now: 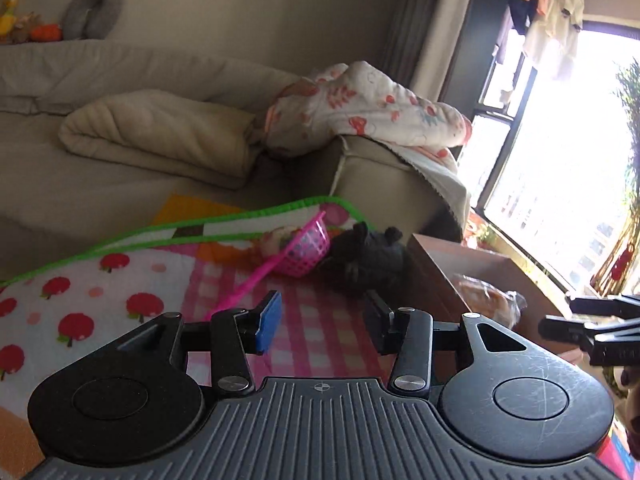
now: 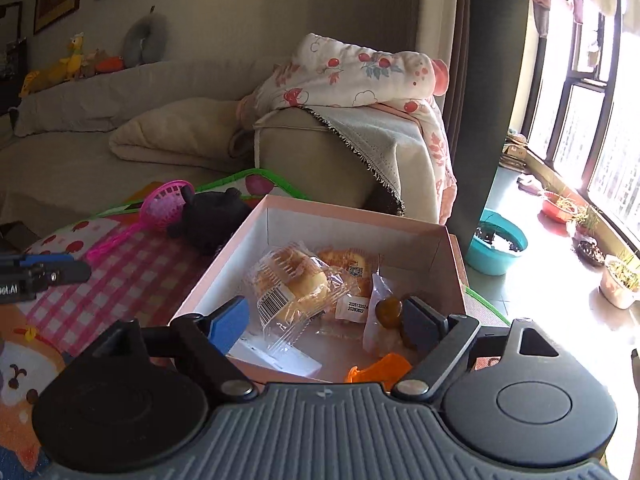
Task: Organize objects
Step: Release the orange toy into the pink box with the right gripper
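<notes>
My right gripper (image 2: 326,324) hangs open over a pink-sided cardboard box (image 2: 348,216); nothing is between its pads. In the box lie a wrapped bun (image 2: 292,280), a second wrapped pastry (image 2: 352,266), a clear packet with a dark round sweet (image 2: 386,310), an orange piece (image 2: 380,368) and a white item (image 2: 276,360). My left gripper (image 1: 322,320) is open and empty above the pink checked mat (image 1: 320,332). Beyond it lie a pink toy basket scoop (image 1: 306,248) and a black plush toy (image 1: 368,256), left of the box (image 1: 460,264).
A beige sofa (image 2: 312,148) with folded blankets and a flowered quilt (image 2: 360,72) stands behind the mat. To the right of the box, on the floor, are a teal basin (image 2: 498,248) and plant pots (image 2: 618,280) by the bright window. Each gripper shows at the edge of the other's view.
</notes>
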`<control>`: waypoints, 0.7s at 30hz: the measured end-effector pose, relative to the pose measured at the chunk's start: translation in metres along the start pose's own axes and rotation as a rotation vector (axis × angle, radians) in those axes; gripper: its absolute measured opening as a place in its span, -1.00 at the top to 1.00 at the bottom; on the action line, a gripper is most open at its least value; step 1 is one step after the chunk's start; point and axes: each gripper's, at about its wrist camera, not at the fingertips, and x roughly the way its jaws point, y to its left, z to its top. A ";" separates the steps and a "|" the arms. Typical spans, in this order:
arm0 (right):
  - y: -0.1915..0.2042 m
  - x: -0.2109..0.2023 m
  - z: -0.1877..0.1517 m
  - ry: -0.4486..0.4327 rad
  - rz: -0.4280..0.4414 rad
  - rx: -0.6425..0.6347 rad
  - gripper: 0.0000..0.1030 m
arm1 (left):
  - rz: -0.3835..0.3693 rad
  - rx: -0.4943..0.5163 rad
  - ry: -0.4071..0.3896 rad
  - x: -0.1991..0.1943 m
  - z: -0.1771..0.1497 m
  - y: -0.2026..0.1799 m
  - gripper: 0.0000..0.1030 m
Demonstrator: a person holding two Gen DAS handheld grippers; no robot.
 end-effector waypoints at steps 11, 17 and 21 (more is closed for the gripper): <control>0.057 0.073 0.128 0.121 0.217 0.056 -0.87 | 0.009 -0.246 -0.047 0.042 0.015 0.066 0.06; 0.127 0.173 0.167 0.260 0.209 0.042 -0.90 | 0.025 -0.324 -0.058 0.036 0.009 0.086 0.06; 0.165 0.224 0.159 0.346 0.184 -0.030 -0.76 | 0.120 -0.416 -0.149 0.018 0.015 0.115 0.06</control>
